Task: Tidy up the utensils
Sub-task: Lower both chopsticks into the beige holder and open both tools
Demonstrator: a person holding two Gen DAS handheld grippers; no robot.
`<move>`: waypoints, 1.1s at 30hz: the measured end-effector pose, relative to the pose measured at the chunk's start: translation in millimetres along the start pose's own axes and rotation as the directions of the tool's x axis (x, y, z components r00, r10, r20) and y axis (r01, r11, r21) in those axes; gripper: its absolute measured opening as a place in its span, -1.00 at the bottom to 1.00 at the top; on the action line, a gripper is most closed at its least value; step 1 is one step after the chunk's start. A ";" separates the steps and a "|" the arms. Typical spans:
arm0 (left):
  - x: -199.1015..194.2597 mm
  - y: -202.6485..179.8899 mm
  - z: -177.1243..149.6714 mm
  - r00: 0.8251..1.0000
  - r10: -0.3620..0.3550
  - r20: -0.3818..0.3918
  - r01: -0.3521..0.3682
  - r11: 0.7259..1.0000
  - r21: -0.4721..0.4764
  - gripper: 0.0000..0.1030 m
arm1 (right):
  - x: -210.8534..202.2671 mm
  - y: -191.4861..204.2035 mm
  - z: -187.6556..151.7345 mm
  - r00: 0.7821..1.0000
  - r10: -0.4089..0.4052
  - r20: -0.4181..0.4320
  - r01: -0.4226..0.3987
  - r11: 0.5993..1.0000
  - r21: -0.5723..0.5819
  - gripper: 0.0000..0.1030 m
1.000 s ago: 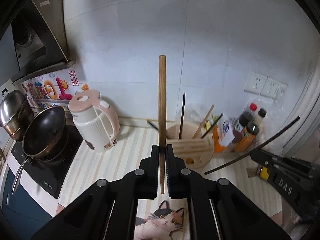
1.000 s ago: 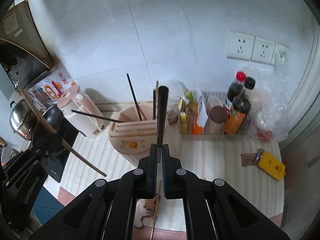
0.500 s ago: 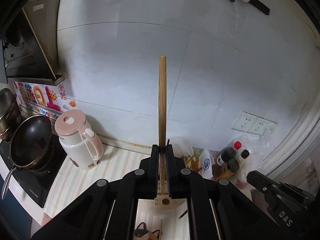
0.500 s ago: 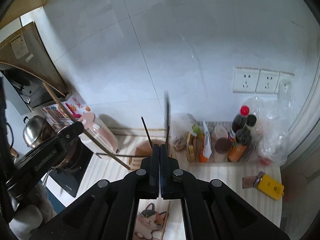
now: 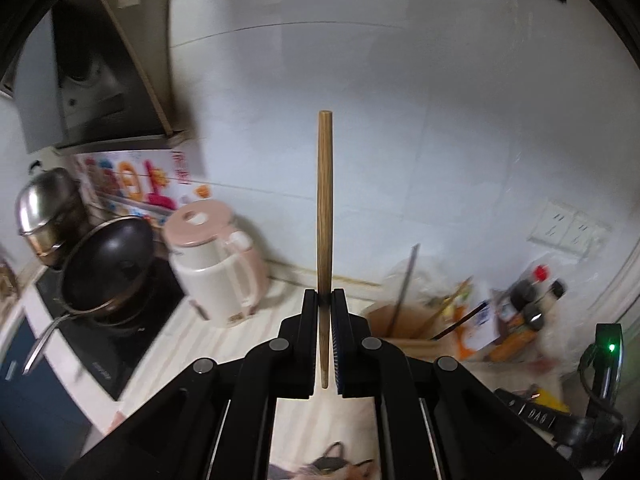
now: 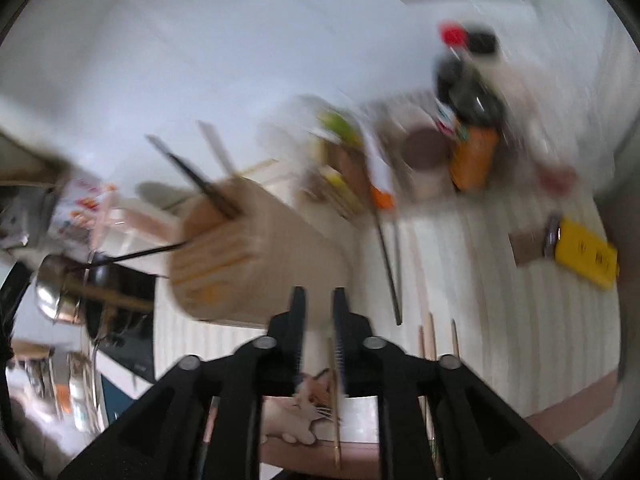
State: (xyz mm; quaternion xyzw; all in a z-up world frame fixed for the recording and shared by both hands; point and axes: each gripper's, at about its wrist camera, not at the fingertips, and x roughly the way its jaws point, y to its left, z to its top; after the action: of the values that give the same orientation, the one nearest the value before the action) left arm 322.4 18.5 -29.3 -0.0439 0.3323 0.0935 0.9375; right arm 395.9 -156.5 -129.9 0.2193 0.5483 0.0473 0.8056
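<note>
Holding a wooden chopstick upright, the left gripper has its jaws pinched tight on the stick's lower part, at the centre of the left wrist view. To the lower right of it stands the wooden utensil holder, blurred, with a few dark and pale sticks already leaning in it.

In the right wrist view the right gripper points down at the table; its jaws are opening, a narrow gap between them, and nothing is gripped. The holder fills the middle left of that frame, and loose chopsticks lie on the striped table just right of centre, with paler ones at the lower right.

To finish well, the left stick should probably be carried over the holder's open top and lowered tip first before release. The right jaws likely need to straddle one loose stick only.

A pink kettle sits at centre left, a dark pan beyond it.
</note>
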 end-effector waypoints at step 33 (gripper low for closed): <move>69.0 36.9 -60.6 0.965 0.142 -0.220 -0.165 0.983 -0.086 -0.92 | 112.5 -30.7 29.3 0.988 -0.142 0.061 0.148 0.981 -0.122 -0.89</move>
State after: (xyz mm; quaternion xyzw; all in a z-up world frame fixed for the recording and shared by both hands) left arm 330.2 55.9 -120.5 -0.0761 0.4279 0.1776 0.8829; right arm 461.7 -157.3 -230.5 0.1284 0.5376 0.0174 0.8332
